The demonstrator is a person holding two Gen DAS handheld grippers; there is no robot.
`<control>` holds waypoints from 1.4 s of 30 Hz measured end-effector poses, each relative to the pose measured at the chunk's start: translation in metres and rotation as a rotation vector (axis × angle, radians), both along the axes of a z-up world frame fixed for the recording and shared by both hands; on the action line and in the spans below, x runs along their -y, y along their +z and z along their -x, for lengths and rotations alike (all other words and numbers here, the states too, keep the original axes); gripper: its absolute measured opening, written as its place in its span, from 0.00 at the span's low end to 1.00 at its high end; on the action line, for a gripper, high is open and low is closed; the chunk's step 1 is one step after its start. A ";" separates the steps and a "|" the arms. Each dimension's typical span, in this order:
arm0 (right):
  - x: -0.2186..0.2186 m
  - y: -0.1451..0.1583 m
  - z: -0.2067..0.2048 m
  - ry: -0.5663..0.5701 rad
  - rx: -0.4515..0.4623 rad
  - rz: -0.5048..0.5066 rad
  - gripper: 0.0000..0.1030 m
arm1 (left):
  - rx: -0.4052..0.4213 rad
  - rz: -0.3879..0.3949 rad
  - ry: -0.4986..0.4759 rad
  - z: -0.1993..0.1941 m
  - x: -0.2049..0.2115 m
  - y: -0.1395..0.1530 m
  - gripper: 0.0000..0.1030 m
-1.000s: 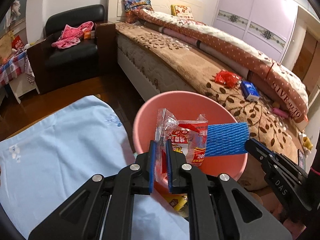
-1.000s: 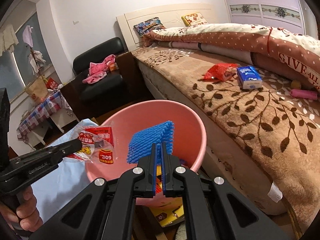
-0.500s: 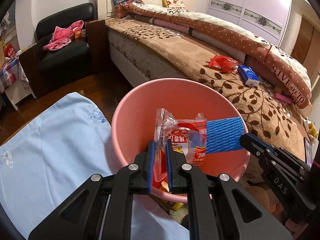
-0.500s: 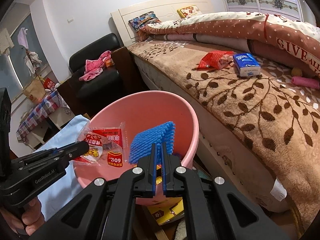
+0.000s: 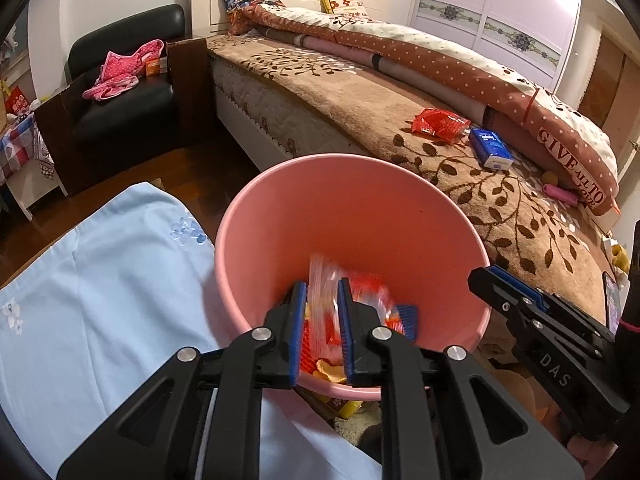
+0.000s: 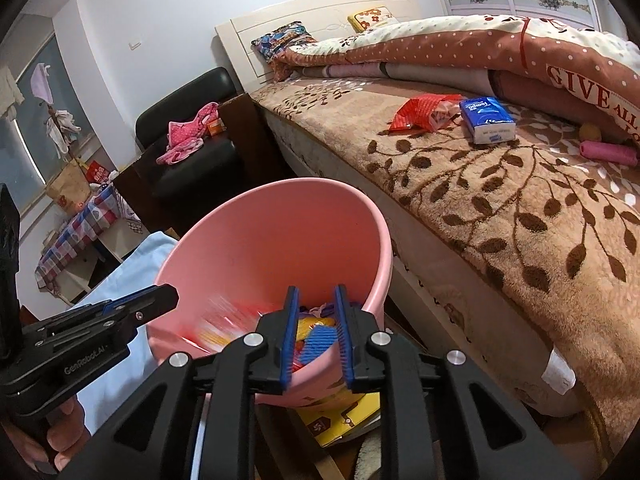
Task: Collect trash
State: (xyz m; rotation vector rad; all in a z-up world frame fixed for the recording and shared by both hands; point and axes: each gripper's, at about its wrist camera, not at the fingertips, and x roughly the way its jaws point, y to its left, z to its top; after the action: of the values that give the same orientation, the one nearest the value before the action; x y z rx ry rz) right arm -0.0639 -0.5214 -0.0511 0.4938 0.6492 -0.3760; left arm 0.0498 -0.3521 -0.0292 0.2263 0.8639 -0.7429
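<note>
A pink bin (image 5: 360,216) stands beside the bed; it also shows in the right wrist view (image 6: 280,236). My left gripper (image 5: 322,292) is open over the bin's near rim. A clear and red snack wrapper (image 5: 344,300) is blurred in motion between and below its fingers, dropping into the bin. My right gripper (image 6: 316,300) is open over the bin too. The blue foam net (image 6: 318,342) lies inside the bin below it; it also shows in the left wrist view (image 5: 406,318). Other trash sits at the bin's bottom.
On the bed's leaf-patterned blanket (image 6: 520,208) lie a red wrapper (image 6: 420,110), a blue tissue pack (image 6: 486,120) and a pink roll (image 6: 608,152). A light blue cloth (image 5: 100,300) covers the surface at left. A black armchair (image 5: 124,96) holds pink clothes. Yellow packaging (image 6: 344,416) lies under the bin.
Both grippers have opened. The snack wrapper and the blue foam net have left the fingers and dropped into the pink bin. Both grippers moved closer over the bin.
</note>
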 end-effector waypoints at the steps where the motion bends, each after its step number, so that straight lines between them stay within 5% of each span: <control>1: 0.000 0.000 0.000 -0.001 0.001 0.001 0.25 | 0.000 0.001 0.000 0.000 0.000 0.000 0.20; 2: 0.000 0.001 0.000 -0.001 0.003 0.002 0.33 | -0.001 0.005 0.001 0.000 0.000 0.001 0.25; 6: -0.004 0.006 0.003 -0.003 0.016 0.013 0.35 | 0.000 0.021 0.002 0.003 -0.003 0.006 0.31; 42: -0.036 0.030 0.024 -0.011 0.001 0.089 0.48 | 0.087 0.064 0.035 0.030 -0.038 0.037 0.31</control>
State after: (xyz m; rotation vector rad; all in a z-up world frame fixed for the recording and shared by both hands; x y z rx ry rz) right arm -0.0879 -0.4857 -0.0211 0.4130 0.6263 -0.4136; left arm 0.0201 -0.3140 0.0076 0.1849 0.7585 -0.7218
